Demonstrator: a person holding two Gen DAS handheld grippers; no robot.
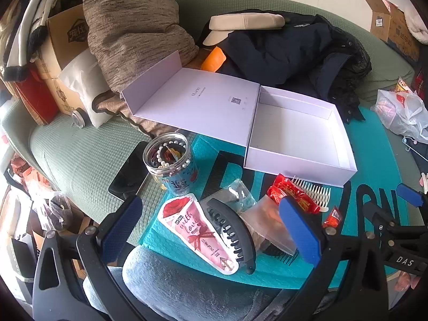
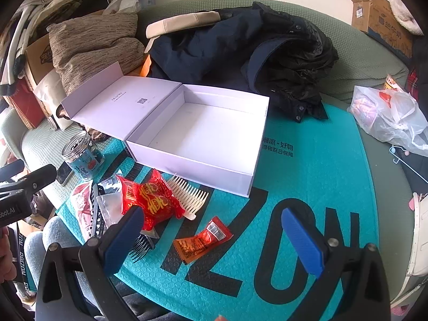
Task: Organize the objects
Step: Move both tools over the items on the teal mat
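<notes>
So both grippers are hanging over the teal bubble mailer (image 2: 307, 165) with their blue-padded fingers spread wide and nothing between them.

The left gripper (image 1: 211, 230) is sitting low over the pile. Right between its fingers a pink "with love" sachet (image 1: 199, 230) is lying flat, and a black hair claw clip (image 1: 232, 230) is lying just beside it, touching its edge. A crinkly clear packet (image 1: 267, 224) is tucked against the inside of the right-hand finger (image 1: 299, 232). Past the left-hand finger tip, a clear jar of beads (image 1: 171, 164) is standing upright, with a dark phone (image 1: 129, 172) lying next to it.

The right gripper (image 2: 214, 240) is hovering over a small orange-red sauce packet (image 2: 203, 242), which is lying in the gap, nearer the left-hand finger. A black comb (image 2: 140, 248) is poking out from under that finger (image 2: 123, 240); how much of it is hidden I can't really tell. A big red snack bag (image 2: 151, 200) is sitting just ahead of that finger tip, overlapping a cream comb (image 2: 191, 196).

Further ahead of both sets of fingers, the white gift box (image 2: 203, 131) is sitting open with its lid flipped back, its front wall just beyond the cream comb. A dark jacket (image 2: 240, 50) is piled behind it.
</notes>
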